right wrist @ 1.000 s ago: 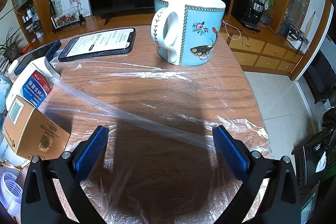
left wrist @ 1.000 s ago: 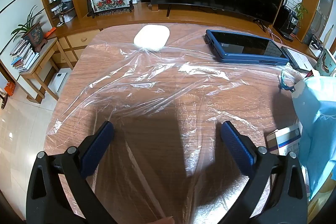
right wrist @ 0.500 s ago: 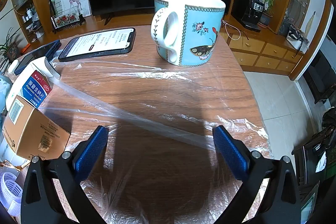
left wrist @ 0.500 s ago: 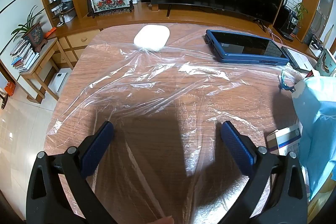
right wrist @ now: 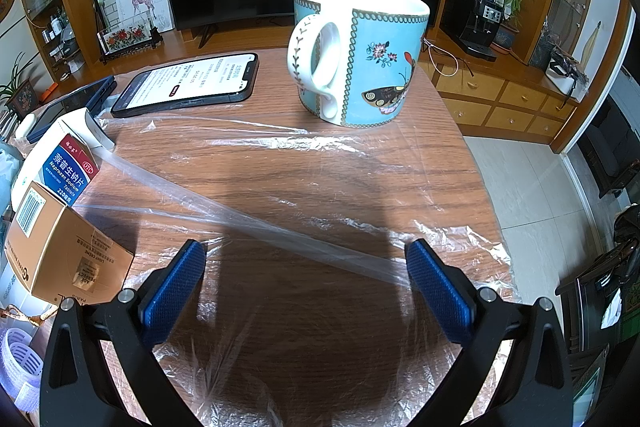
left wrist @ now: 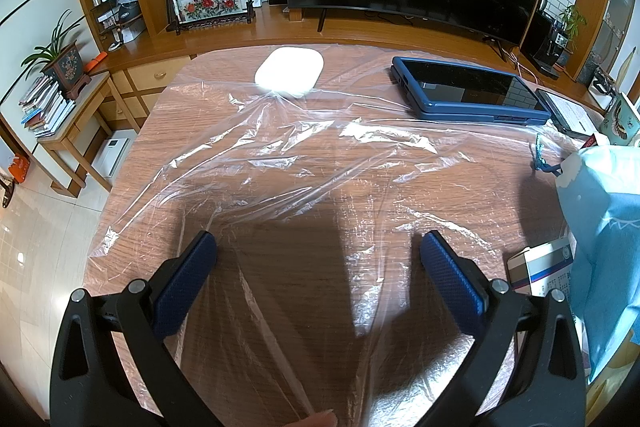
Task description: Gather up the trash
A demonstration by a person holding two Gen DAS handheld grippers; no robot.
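Clear plastic wrap (left wrist: 304,163) lies flat across frame; white case (left wrist: 289,73), tablet (left wrist: 468,93), mug (right wrist: 356,55) weigh its far edge. Left gripper (left wrist: 316,247) and right gripper (right wrist: 306,259) both spread, empty.

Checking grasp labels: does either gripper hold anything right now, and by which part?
Nothing is held. The left gripper and right gripper both have jaws wide apart above the clear crinkled plastic sheet.

counter (left wrist: 192,131): wood-grain | clear plastic sheet (left wrist: 288,163) spread wrinkled over it | on it: white case (left wrist: 289,71), blue-cased tablet (left wrist: 468,95), lit phone (right wrist: 188,85), butterfly mug (right wrist: 360,55) (upright), medicine box (right wrist: 68,167), tan carton (right wrist: 60,251)
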